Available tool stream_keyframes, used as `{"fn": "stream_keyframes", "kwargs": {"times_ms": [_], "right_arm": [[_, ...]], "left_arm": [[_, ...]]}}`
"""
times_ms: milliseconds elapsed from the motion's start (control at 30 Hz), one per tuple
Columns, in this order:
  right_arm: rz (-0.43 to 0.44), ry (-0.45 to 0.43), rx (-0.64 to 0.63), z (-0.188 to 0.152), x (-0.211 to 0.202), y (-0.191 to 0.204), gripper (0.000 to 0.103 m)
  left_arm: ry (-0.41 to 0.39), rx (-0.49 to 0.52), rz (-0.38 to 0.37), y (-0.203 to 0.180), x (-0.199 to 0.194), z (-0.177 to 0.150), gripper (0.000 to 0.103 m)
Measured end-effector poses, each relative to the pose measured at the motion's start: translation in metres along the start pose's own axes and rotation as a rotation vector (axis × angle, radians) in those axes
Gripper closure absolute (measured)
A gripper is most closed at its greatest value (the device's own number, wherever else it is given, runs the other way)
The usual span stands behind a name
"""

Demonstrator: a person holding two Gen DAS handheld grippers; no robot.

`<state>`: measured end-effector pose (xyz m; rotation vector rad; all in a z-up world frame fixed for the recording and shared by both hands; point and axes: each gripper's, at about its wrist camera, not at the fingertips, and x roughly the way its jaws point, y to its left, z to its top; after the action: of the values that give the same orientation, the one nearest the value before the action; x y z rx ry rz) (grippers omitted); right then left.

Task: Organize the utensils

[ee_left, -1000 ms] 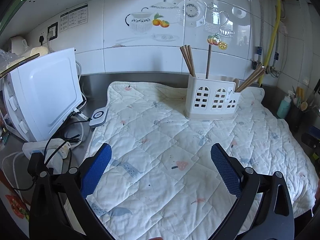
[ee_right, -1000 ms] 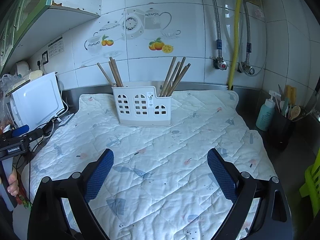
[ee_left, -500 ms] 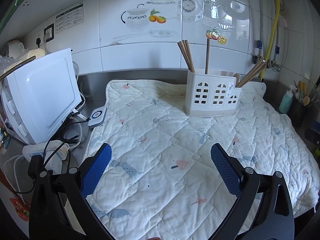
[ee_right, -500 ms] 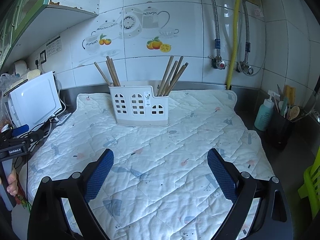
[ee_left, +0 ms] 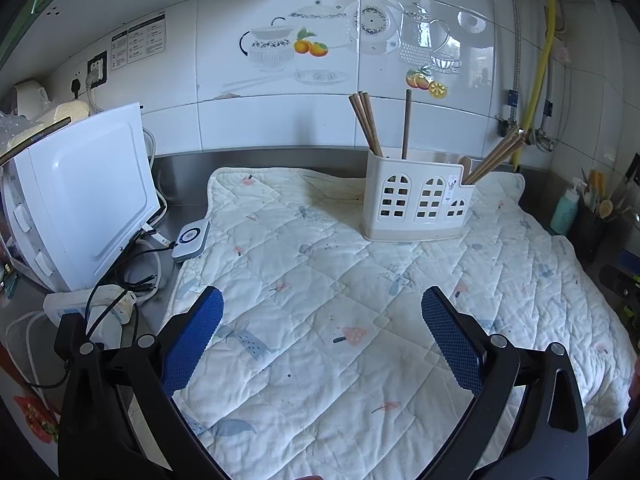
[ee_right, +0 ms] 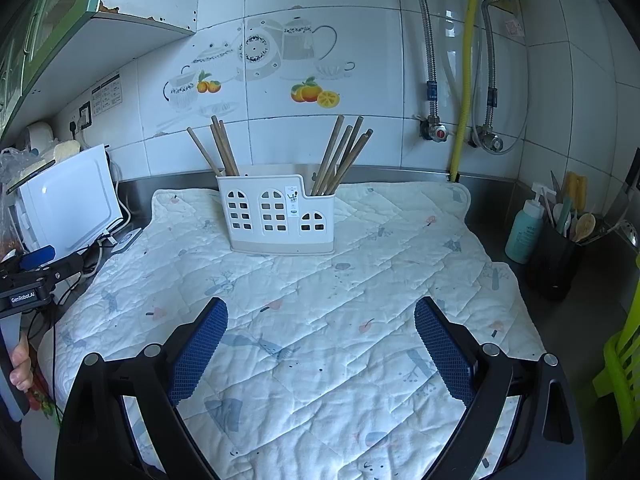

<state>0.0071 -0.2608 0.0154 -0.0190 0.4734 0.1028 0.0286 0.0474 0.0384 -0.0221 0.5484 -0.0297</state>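
A: Quilted cotton mat (ee_right: 320, 340) lies under both grippers; the white plastic utensil holder (ee_right: 280, 216) stands ahead of them.

B: Its wooden chopsticks (ee_right: 340, 156) look light, stiff and smooth. Pinch the upper shaft. Left gripper (ee_left: 320, 332) and right gripper (ee_right: 320, 344) are wide apart, empty.

Lower ends of the brown wooden chopsticks (ee_right: 340, 156) hidden inside the white plastic windowed holder (ee_right: 276, 216). Small label (ee_right: 292, 200) on the holder's front too small to read. Far-left wall notice (ee_left: 138, 42) likewise illegible. Near edge of the white quilted mat (ee_right: 320, 360) cut off behind black gripper frames. Lime-green plastic object (ee_right: 622, 364) cropped at right.
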Motion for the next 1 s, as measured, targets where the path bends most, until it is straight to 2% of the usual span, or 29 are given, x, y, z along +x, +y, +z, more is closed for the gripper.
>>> {"fn": "stream_keyframes", "kwargs": {"times_ms": [1000], "right_arm": [[0.011, 0.026, -0.024, -0.001, 0.010, 0.011, 0.012]], "left_arm": [[0.032, 0.024, -0.045, -0.022, 0.009, -0.004, 0.005]]}}
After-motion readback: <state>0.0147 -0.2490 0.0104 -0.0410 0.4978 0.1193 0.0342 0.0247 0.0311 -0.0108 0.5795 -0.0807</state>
